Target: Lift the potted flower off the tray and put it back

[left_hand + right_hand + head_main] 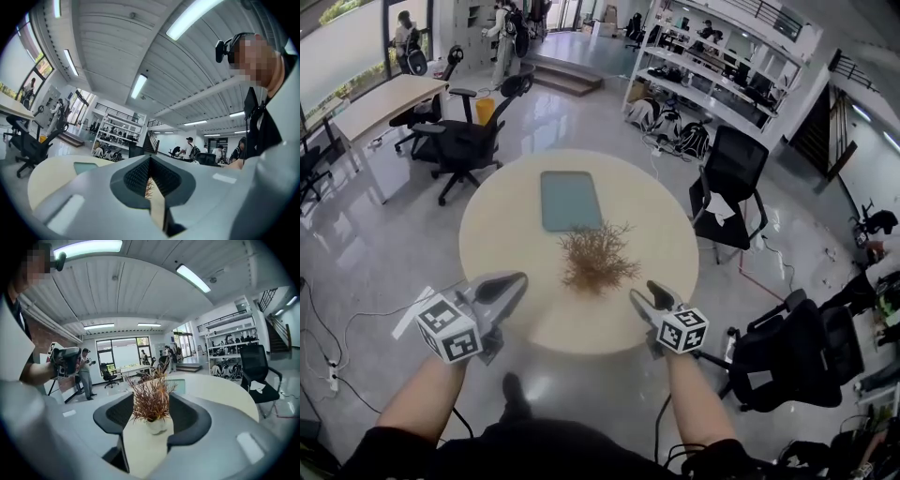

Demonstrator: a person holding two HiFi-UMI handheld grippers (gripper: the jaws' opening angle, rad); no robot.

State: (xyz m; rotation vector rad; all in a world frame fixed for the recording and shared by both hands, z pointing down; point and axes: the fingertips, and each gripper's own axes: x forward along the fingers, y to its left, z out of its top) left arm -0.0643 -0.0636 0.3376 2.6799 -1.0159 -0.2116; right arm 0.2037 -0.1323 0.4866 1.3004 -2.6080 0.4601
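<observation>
Flower [598, 258]: stands upright on the round table [506, 253], off the tray [570, 200].

Head view
- The flower sits just beside the tray's near right corner, on the side toward the person.
- Its brown twigs overlap the tray's near edge. Whether they touch it cannot be told.
- The pot is hidden under the twigs.
- The tray lies flat near the table's middle, with nothing on it.
- The left gripper [517, 281] shows over the near left rim and the right gripper [642, 292] over the near right rim.
- The flower is between the two and a little farther in. It is near both and touched by neither.
- Black chairs [464, 141] stand round the table.

Left gripper view
- The jaws meet at the tips and hold nothing.
- Below the tips, a narrow slit shows a strip of table and a few twigs beyond.
- The tray shows to the left on the tabletop.

Right gripper view
- The jaws stand partly apart and are empty.
- The flower is framed in the gap but stands beyond the tips, on the table.
- A white pot shows under the twigs.
- The tray lies behind the flower.
- The left gripper shows at the far left, held in a hand.
</observation>
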